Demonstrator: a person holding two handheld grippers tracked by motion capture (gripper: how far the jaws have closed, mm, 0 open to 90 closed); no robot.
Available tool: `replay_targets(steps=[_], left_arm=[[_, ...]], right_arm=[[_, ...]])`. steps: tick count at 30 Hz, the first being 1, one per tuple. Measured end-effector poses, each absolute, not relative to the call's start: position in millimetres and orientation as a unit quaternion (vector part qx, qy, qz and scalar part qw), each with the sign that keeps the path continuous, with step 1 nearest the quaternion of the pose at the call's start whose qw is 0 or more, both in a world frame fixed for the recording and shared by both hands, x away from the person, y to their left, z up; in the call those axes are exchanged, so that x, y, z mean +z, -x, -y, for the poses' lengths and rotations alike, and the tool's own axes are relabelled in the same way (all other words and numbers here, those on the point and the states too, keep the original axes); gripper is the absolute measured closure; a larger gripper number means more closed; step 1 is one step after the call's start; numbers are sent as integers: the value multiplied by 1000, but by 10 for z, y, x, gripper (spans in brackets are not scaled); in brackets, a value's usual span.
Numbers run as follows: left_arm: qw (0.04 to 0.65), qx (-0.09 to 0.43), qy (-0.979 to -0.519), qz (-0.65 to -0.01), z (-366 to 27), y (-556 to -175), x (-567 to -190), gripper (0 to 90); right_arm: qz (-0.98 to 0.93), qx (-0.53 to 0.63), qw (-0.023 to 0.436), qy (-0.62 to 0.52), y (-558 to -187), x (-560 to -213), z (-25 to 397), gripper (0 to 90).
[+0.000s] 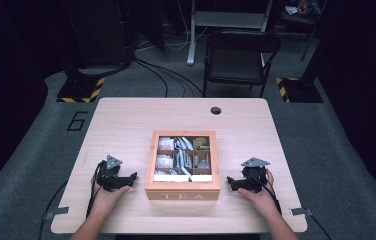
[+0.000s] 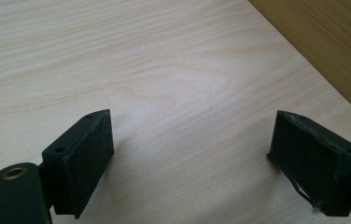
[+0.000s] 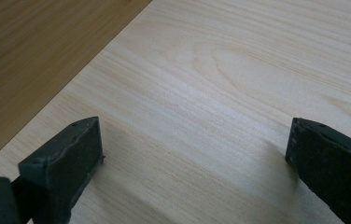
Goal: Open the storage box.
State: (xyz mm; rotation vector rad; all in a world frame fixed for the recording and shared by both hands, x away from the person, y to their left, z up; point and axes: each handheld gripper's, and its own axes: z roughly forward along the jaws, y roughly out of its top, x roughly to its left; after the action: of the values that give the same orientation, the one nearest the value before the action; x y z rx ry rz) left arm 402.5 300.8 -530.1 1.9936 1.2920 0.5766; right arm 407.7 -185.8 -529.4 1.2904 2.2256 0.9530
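A wooden box (image 1: 182, 191) lettered TEA stands near the front middle of the table, with a clear lid over compartments holding tea bags (image 1: 183, 156). My left gripper (image 1: 130, 179) rests on the tabletop just left of the box, open, nothing between its jaws. On the other side my right gripper (image 1: 232, 183) lies open too, close to the box's right wall. In the left gripper view the box side (image 2: 332, 42) fills the upper right; the right gripper view has the box side (image 3: 33, 51) at upper left. Both gripper views show bare wood between the pads.
The light wooden table (image 1: 126, 125) has a round cable hole (image 1: 216, 110) at the back. A black chair (image 1: 241, 55) stands beyond the far edge. Cables run across the grey floor, and yellow-black striped bases (image 1: 82, 90) sit at the back left and right.
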Motion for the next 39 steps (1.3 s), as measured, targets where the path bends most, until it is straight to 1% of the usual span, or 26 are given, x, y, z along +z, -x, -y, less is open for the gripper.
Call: replay_targets(steps=[19, 24, 31, 33, 35, 38, 39], left_arm=[[346, 219, -774, -483, -3006, -4010, -5303, 140], [349, 219, -772, -484, -3009, -4007, -5302, 161], [348, 220, -771, -486, -3007, -4005, -5301, 162], [347, 218, -772, -487, -3007, -4001, -5291, 175], [348, 215, -773, -485, -3011, -3996, -5281, 222], [349, 215, -772, -486, -3013, -3997, -5279, 229], [349, 215, -771, -488, -3014, -3996, -5274, 239]], right_arm=[[-795, 339, 197, -463, -4072, -5291, 1854, 39], [-795, 341, 200, -459, -4061, -5289, 1855, 60], [-795, 344, 195, -460, -4055, -5287, 1855, 71], [-796, 345, 198, -456, -4057, -5284, 1861, 101], [-795, 346, 198, -456, -4051, -5274, 1870, 144], [-796, 343, 195, -458, -4047, -5267, 1873, 149], [-797, 343, 195, -457, -4048, -5265, 1874, 164]])
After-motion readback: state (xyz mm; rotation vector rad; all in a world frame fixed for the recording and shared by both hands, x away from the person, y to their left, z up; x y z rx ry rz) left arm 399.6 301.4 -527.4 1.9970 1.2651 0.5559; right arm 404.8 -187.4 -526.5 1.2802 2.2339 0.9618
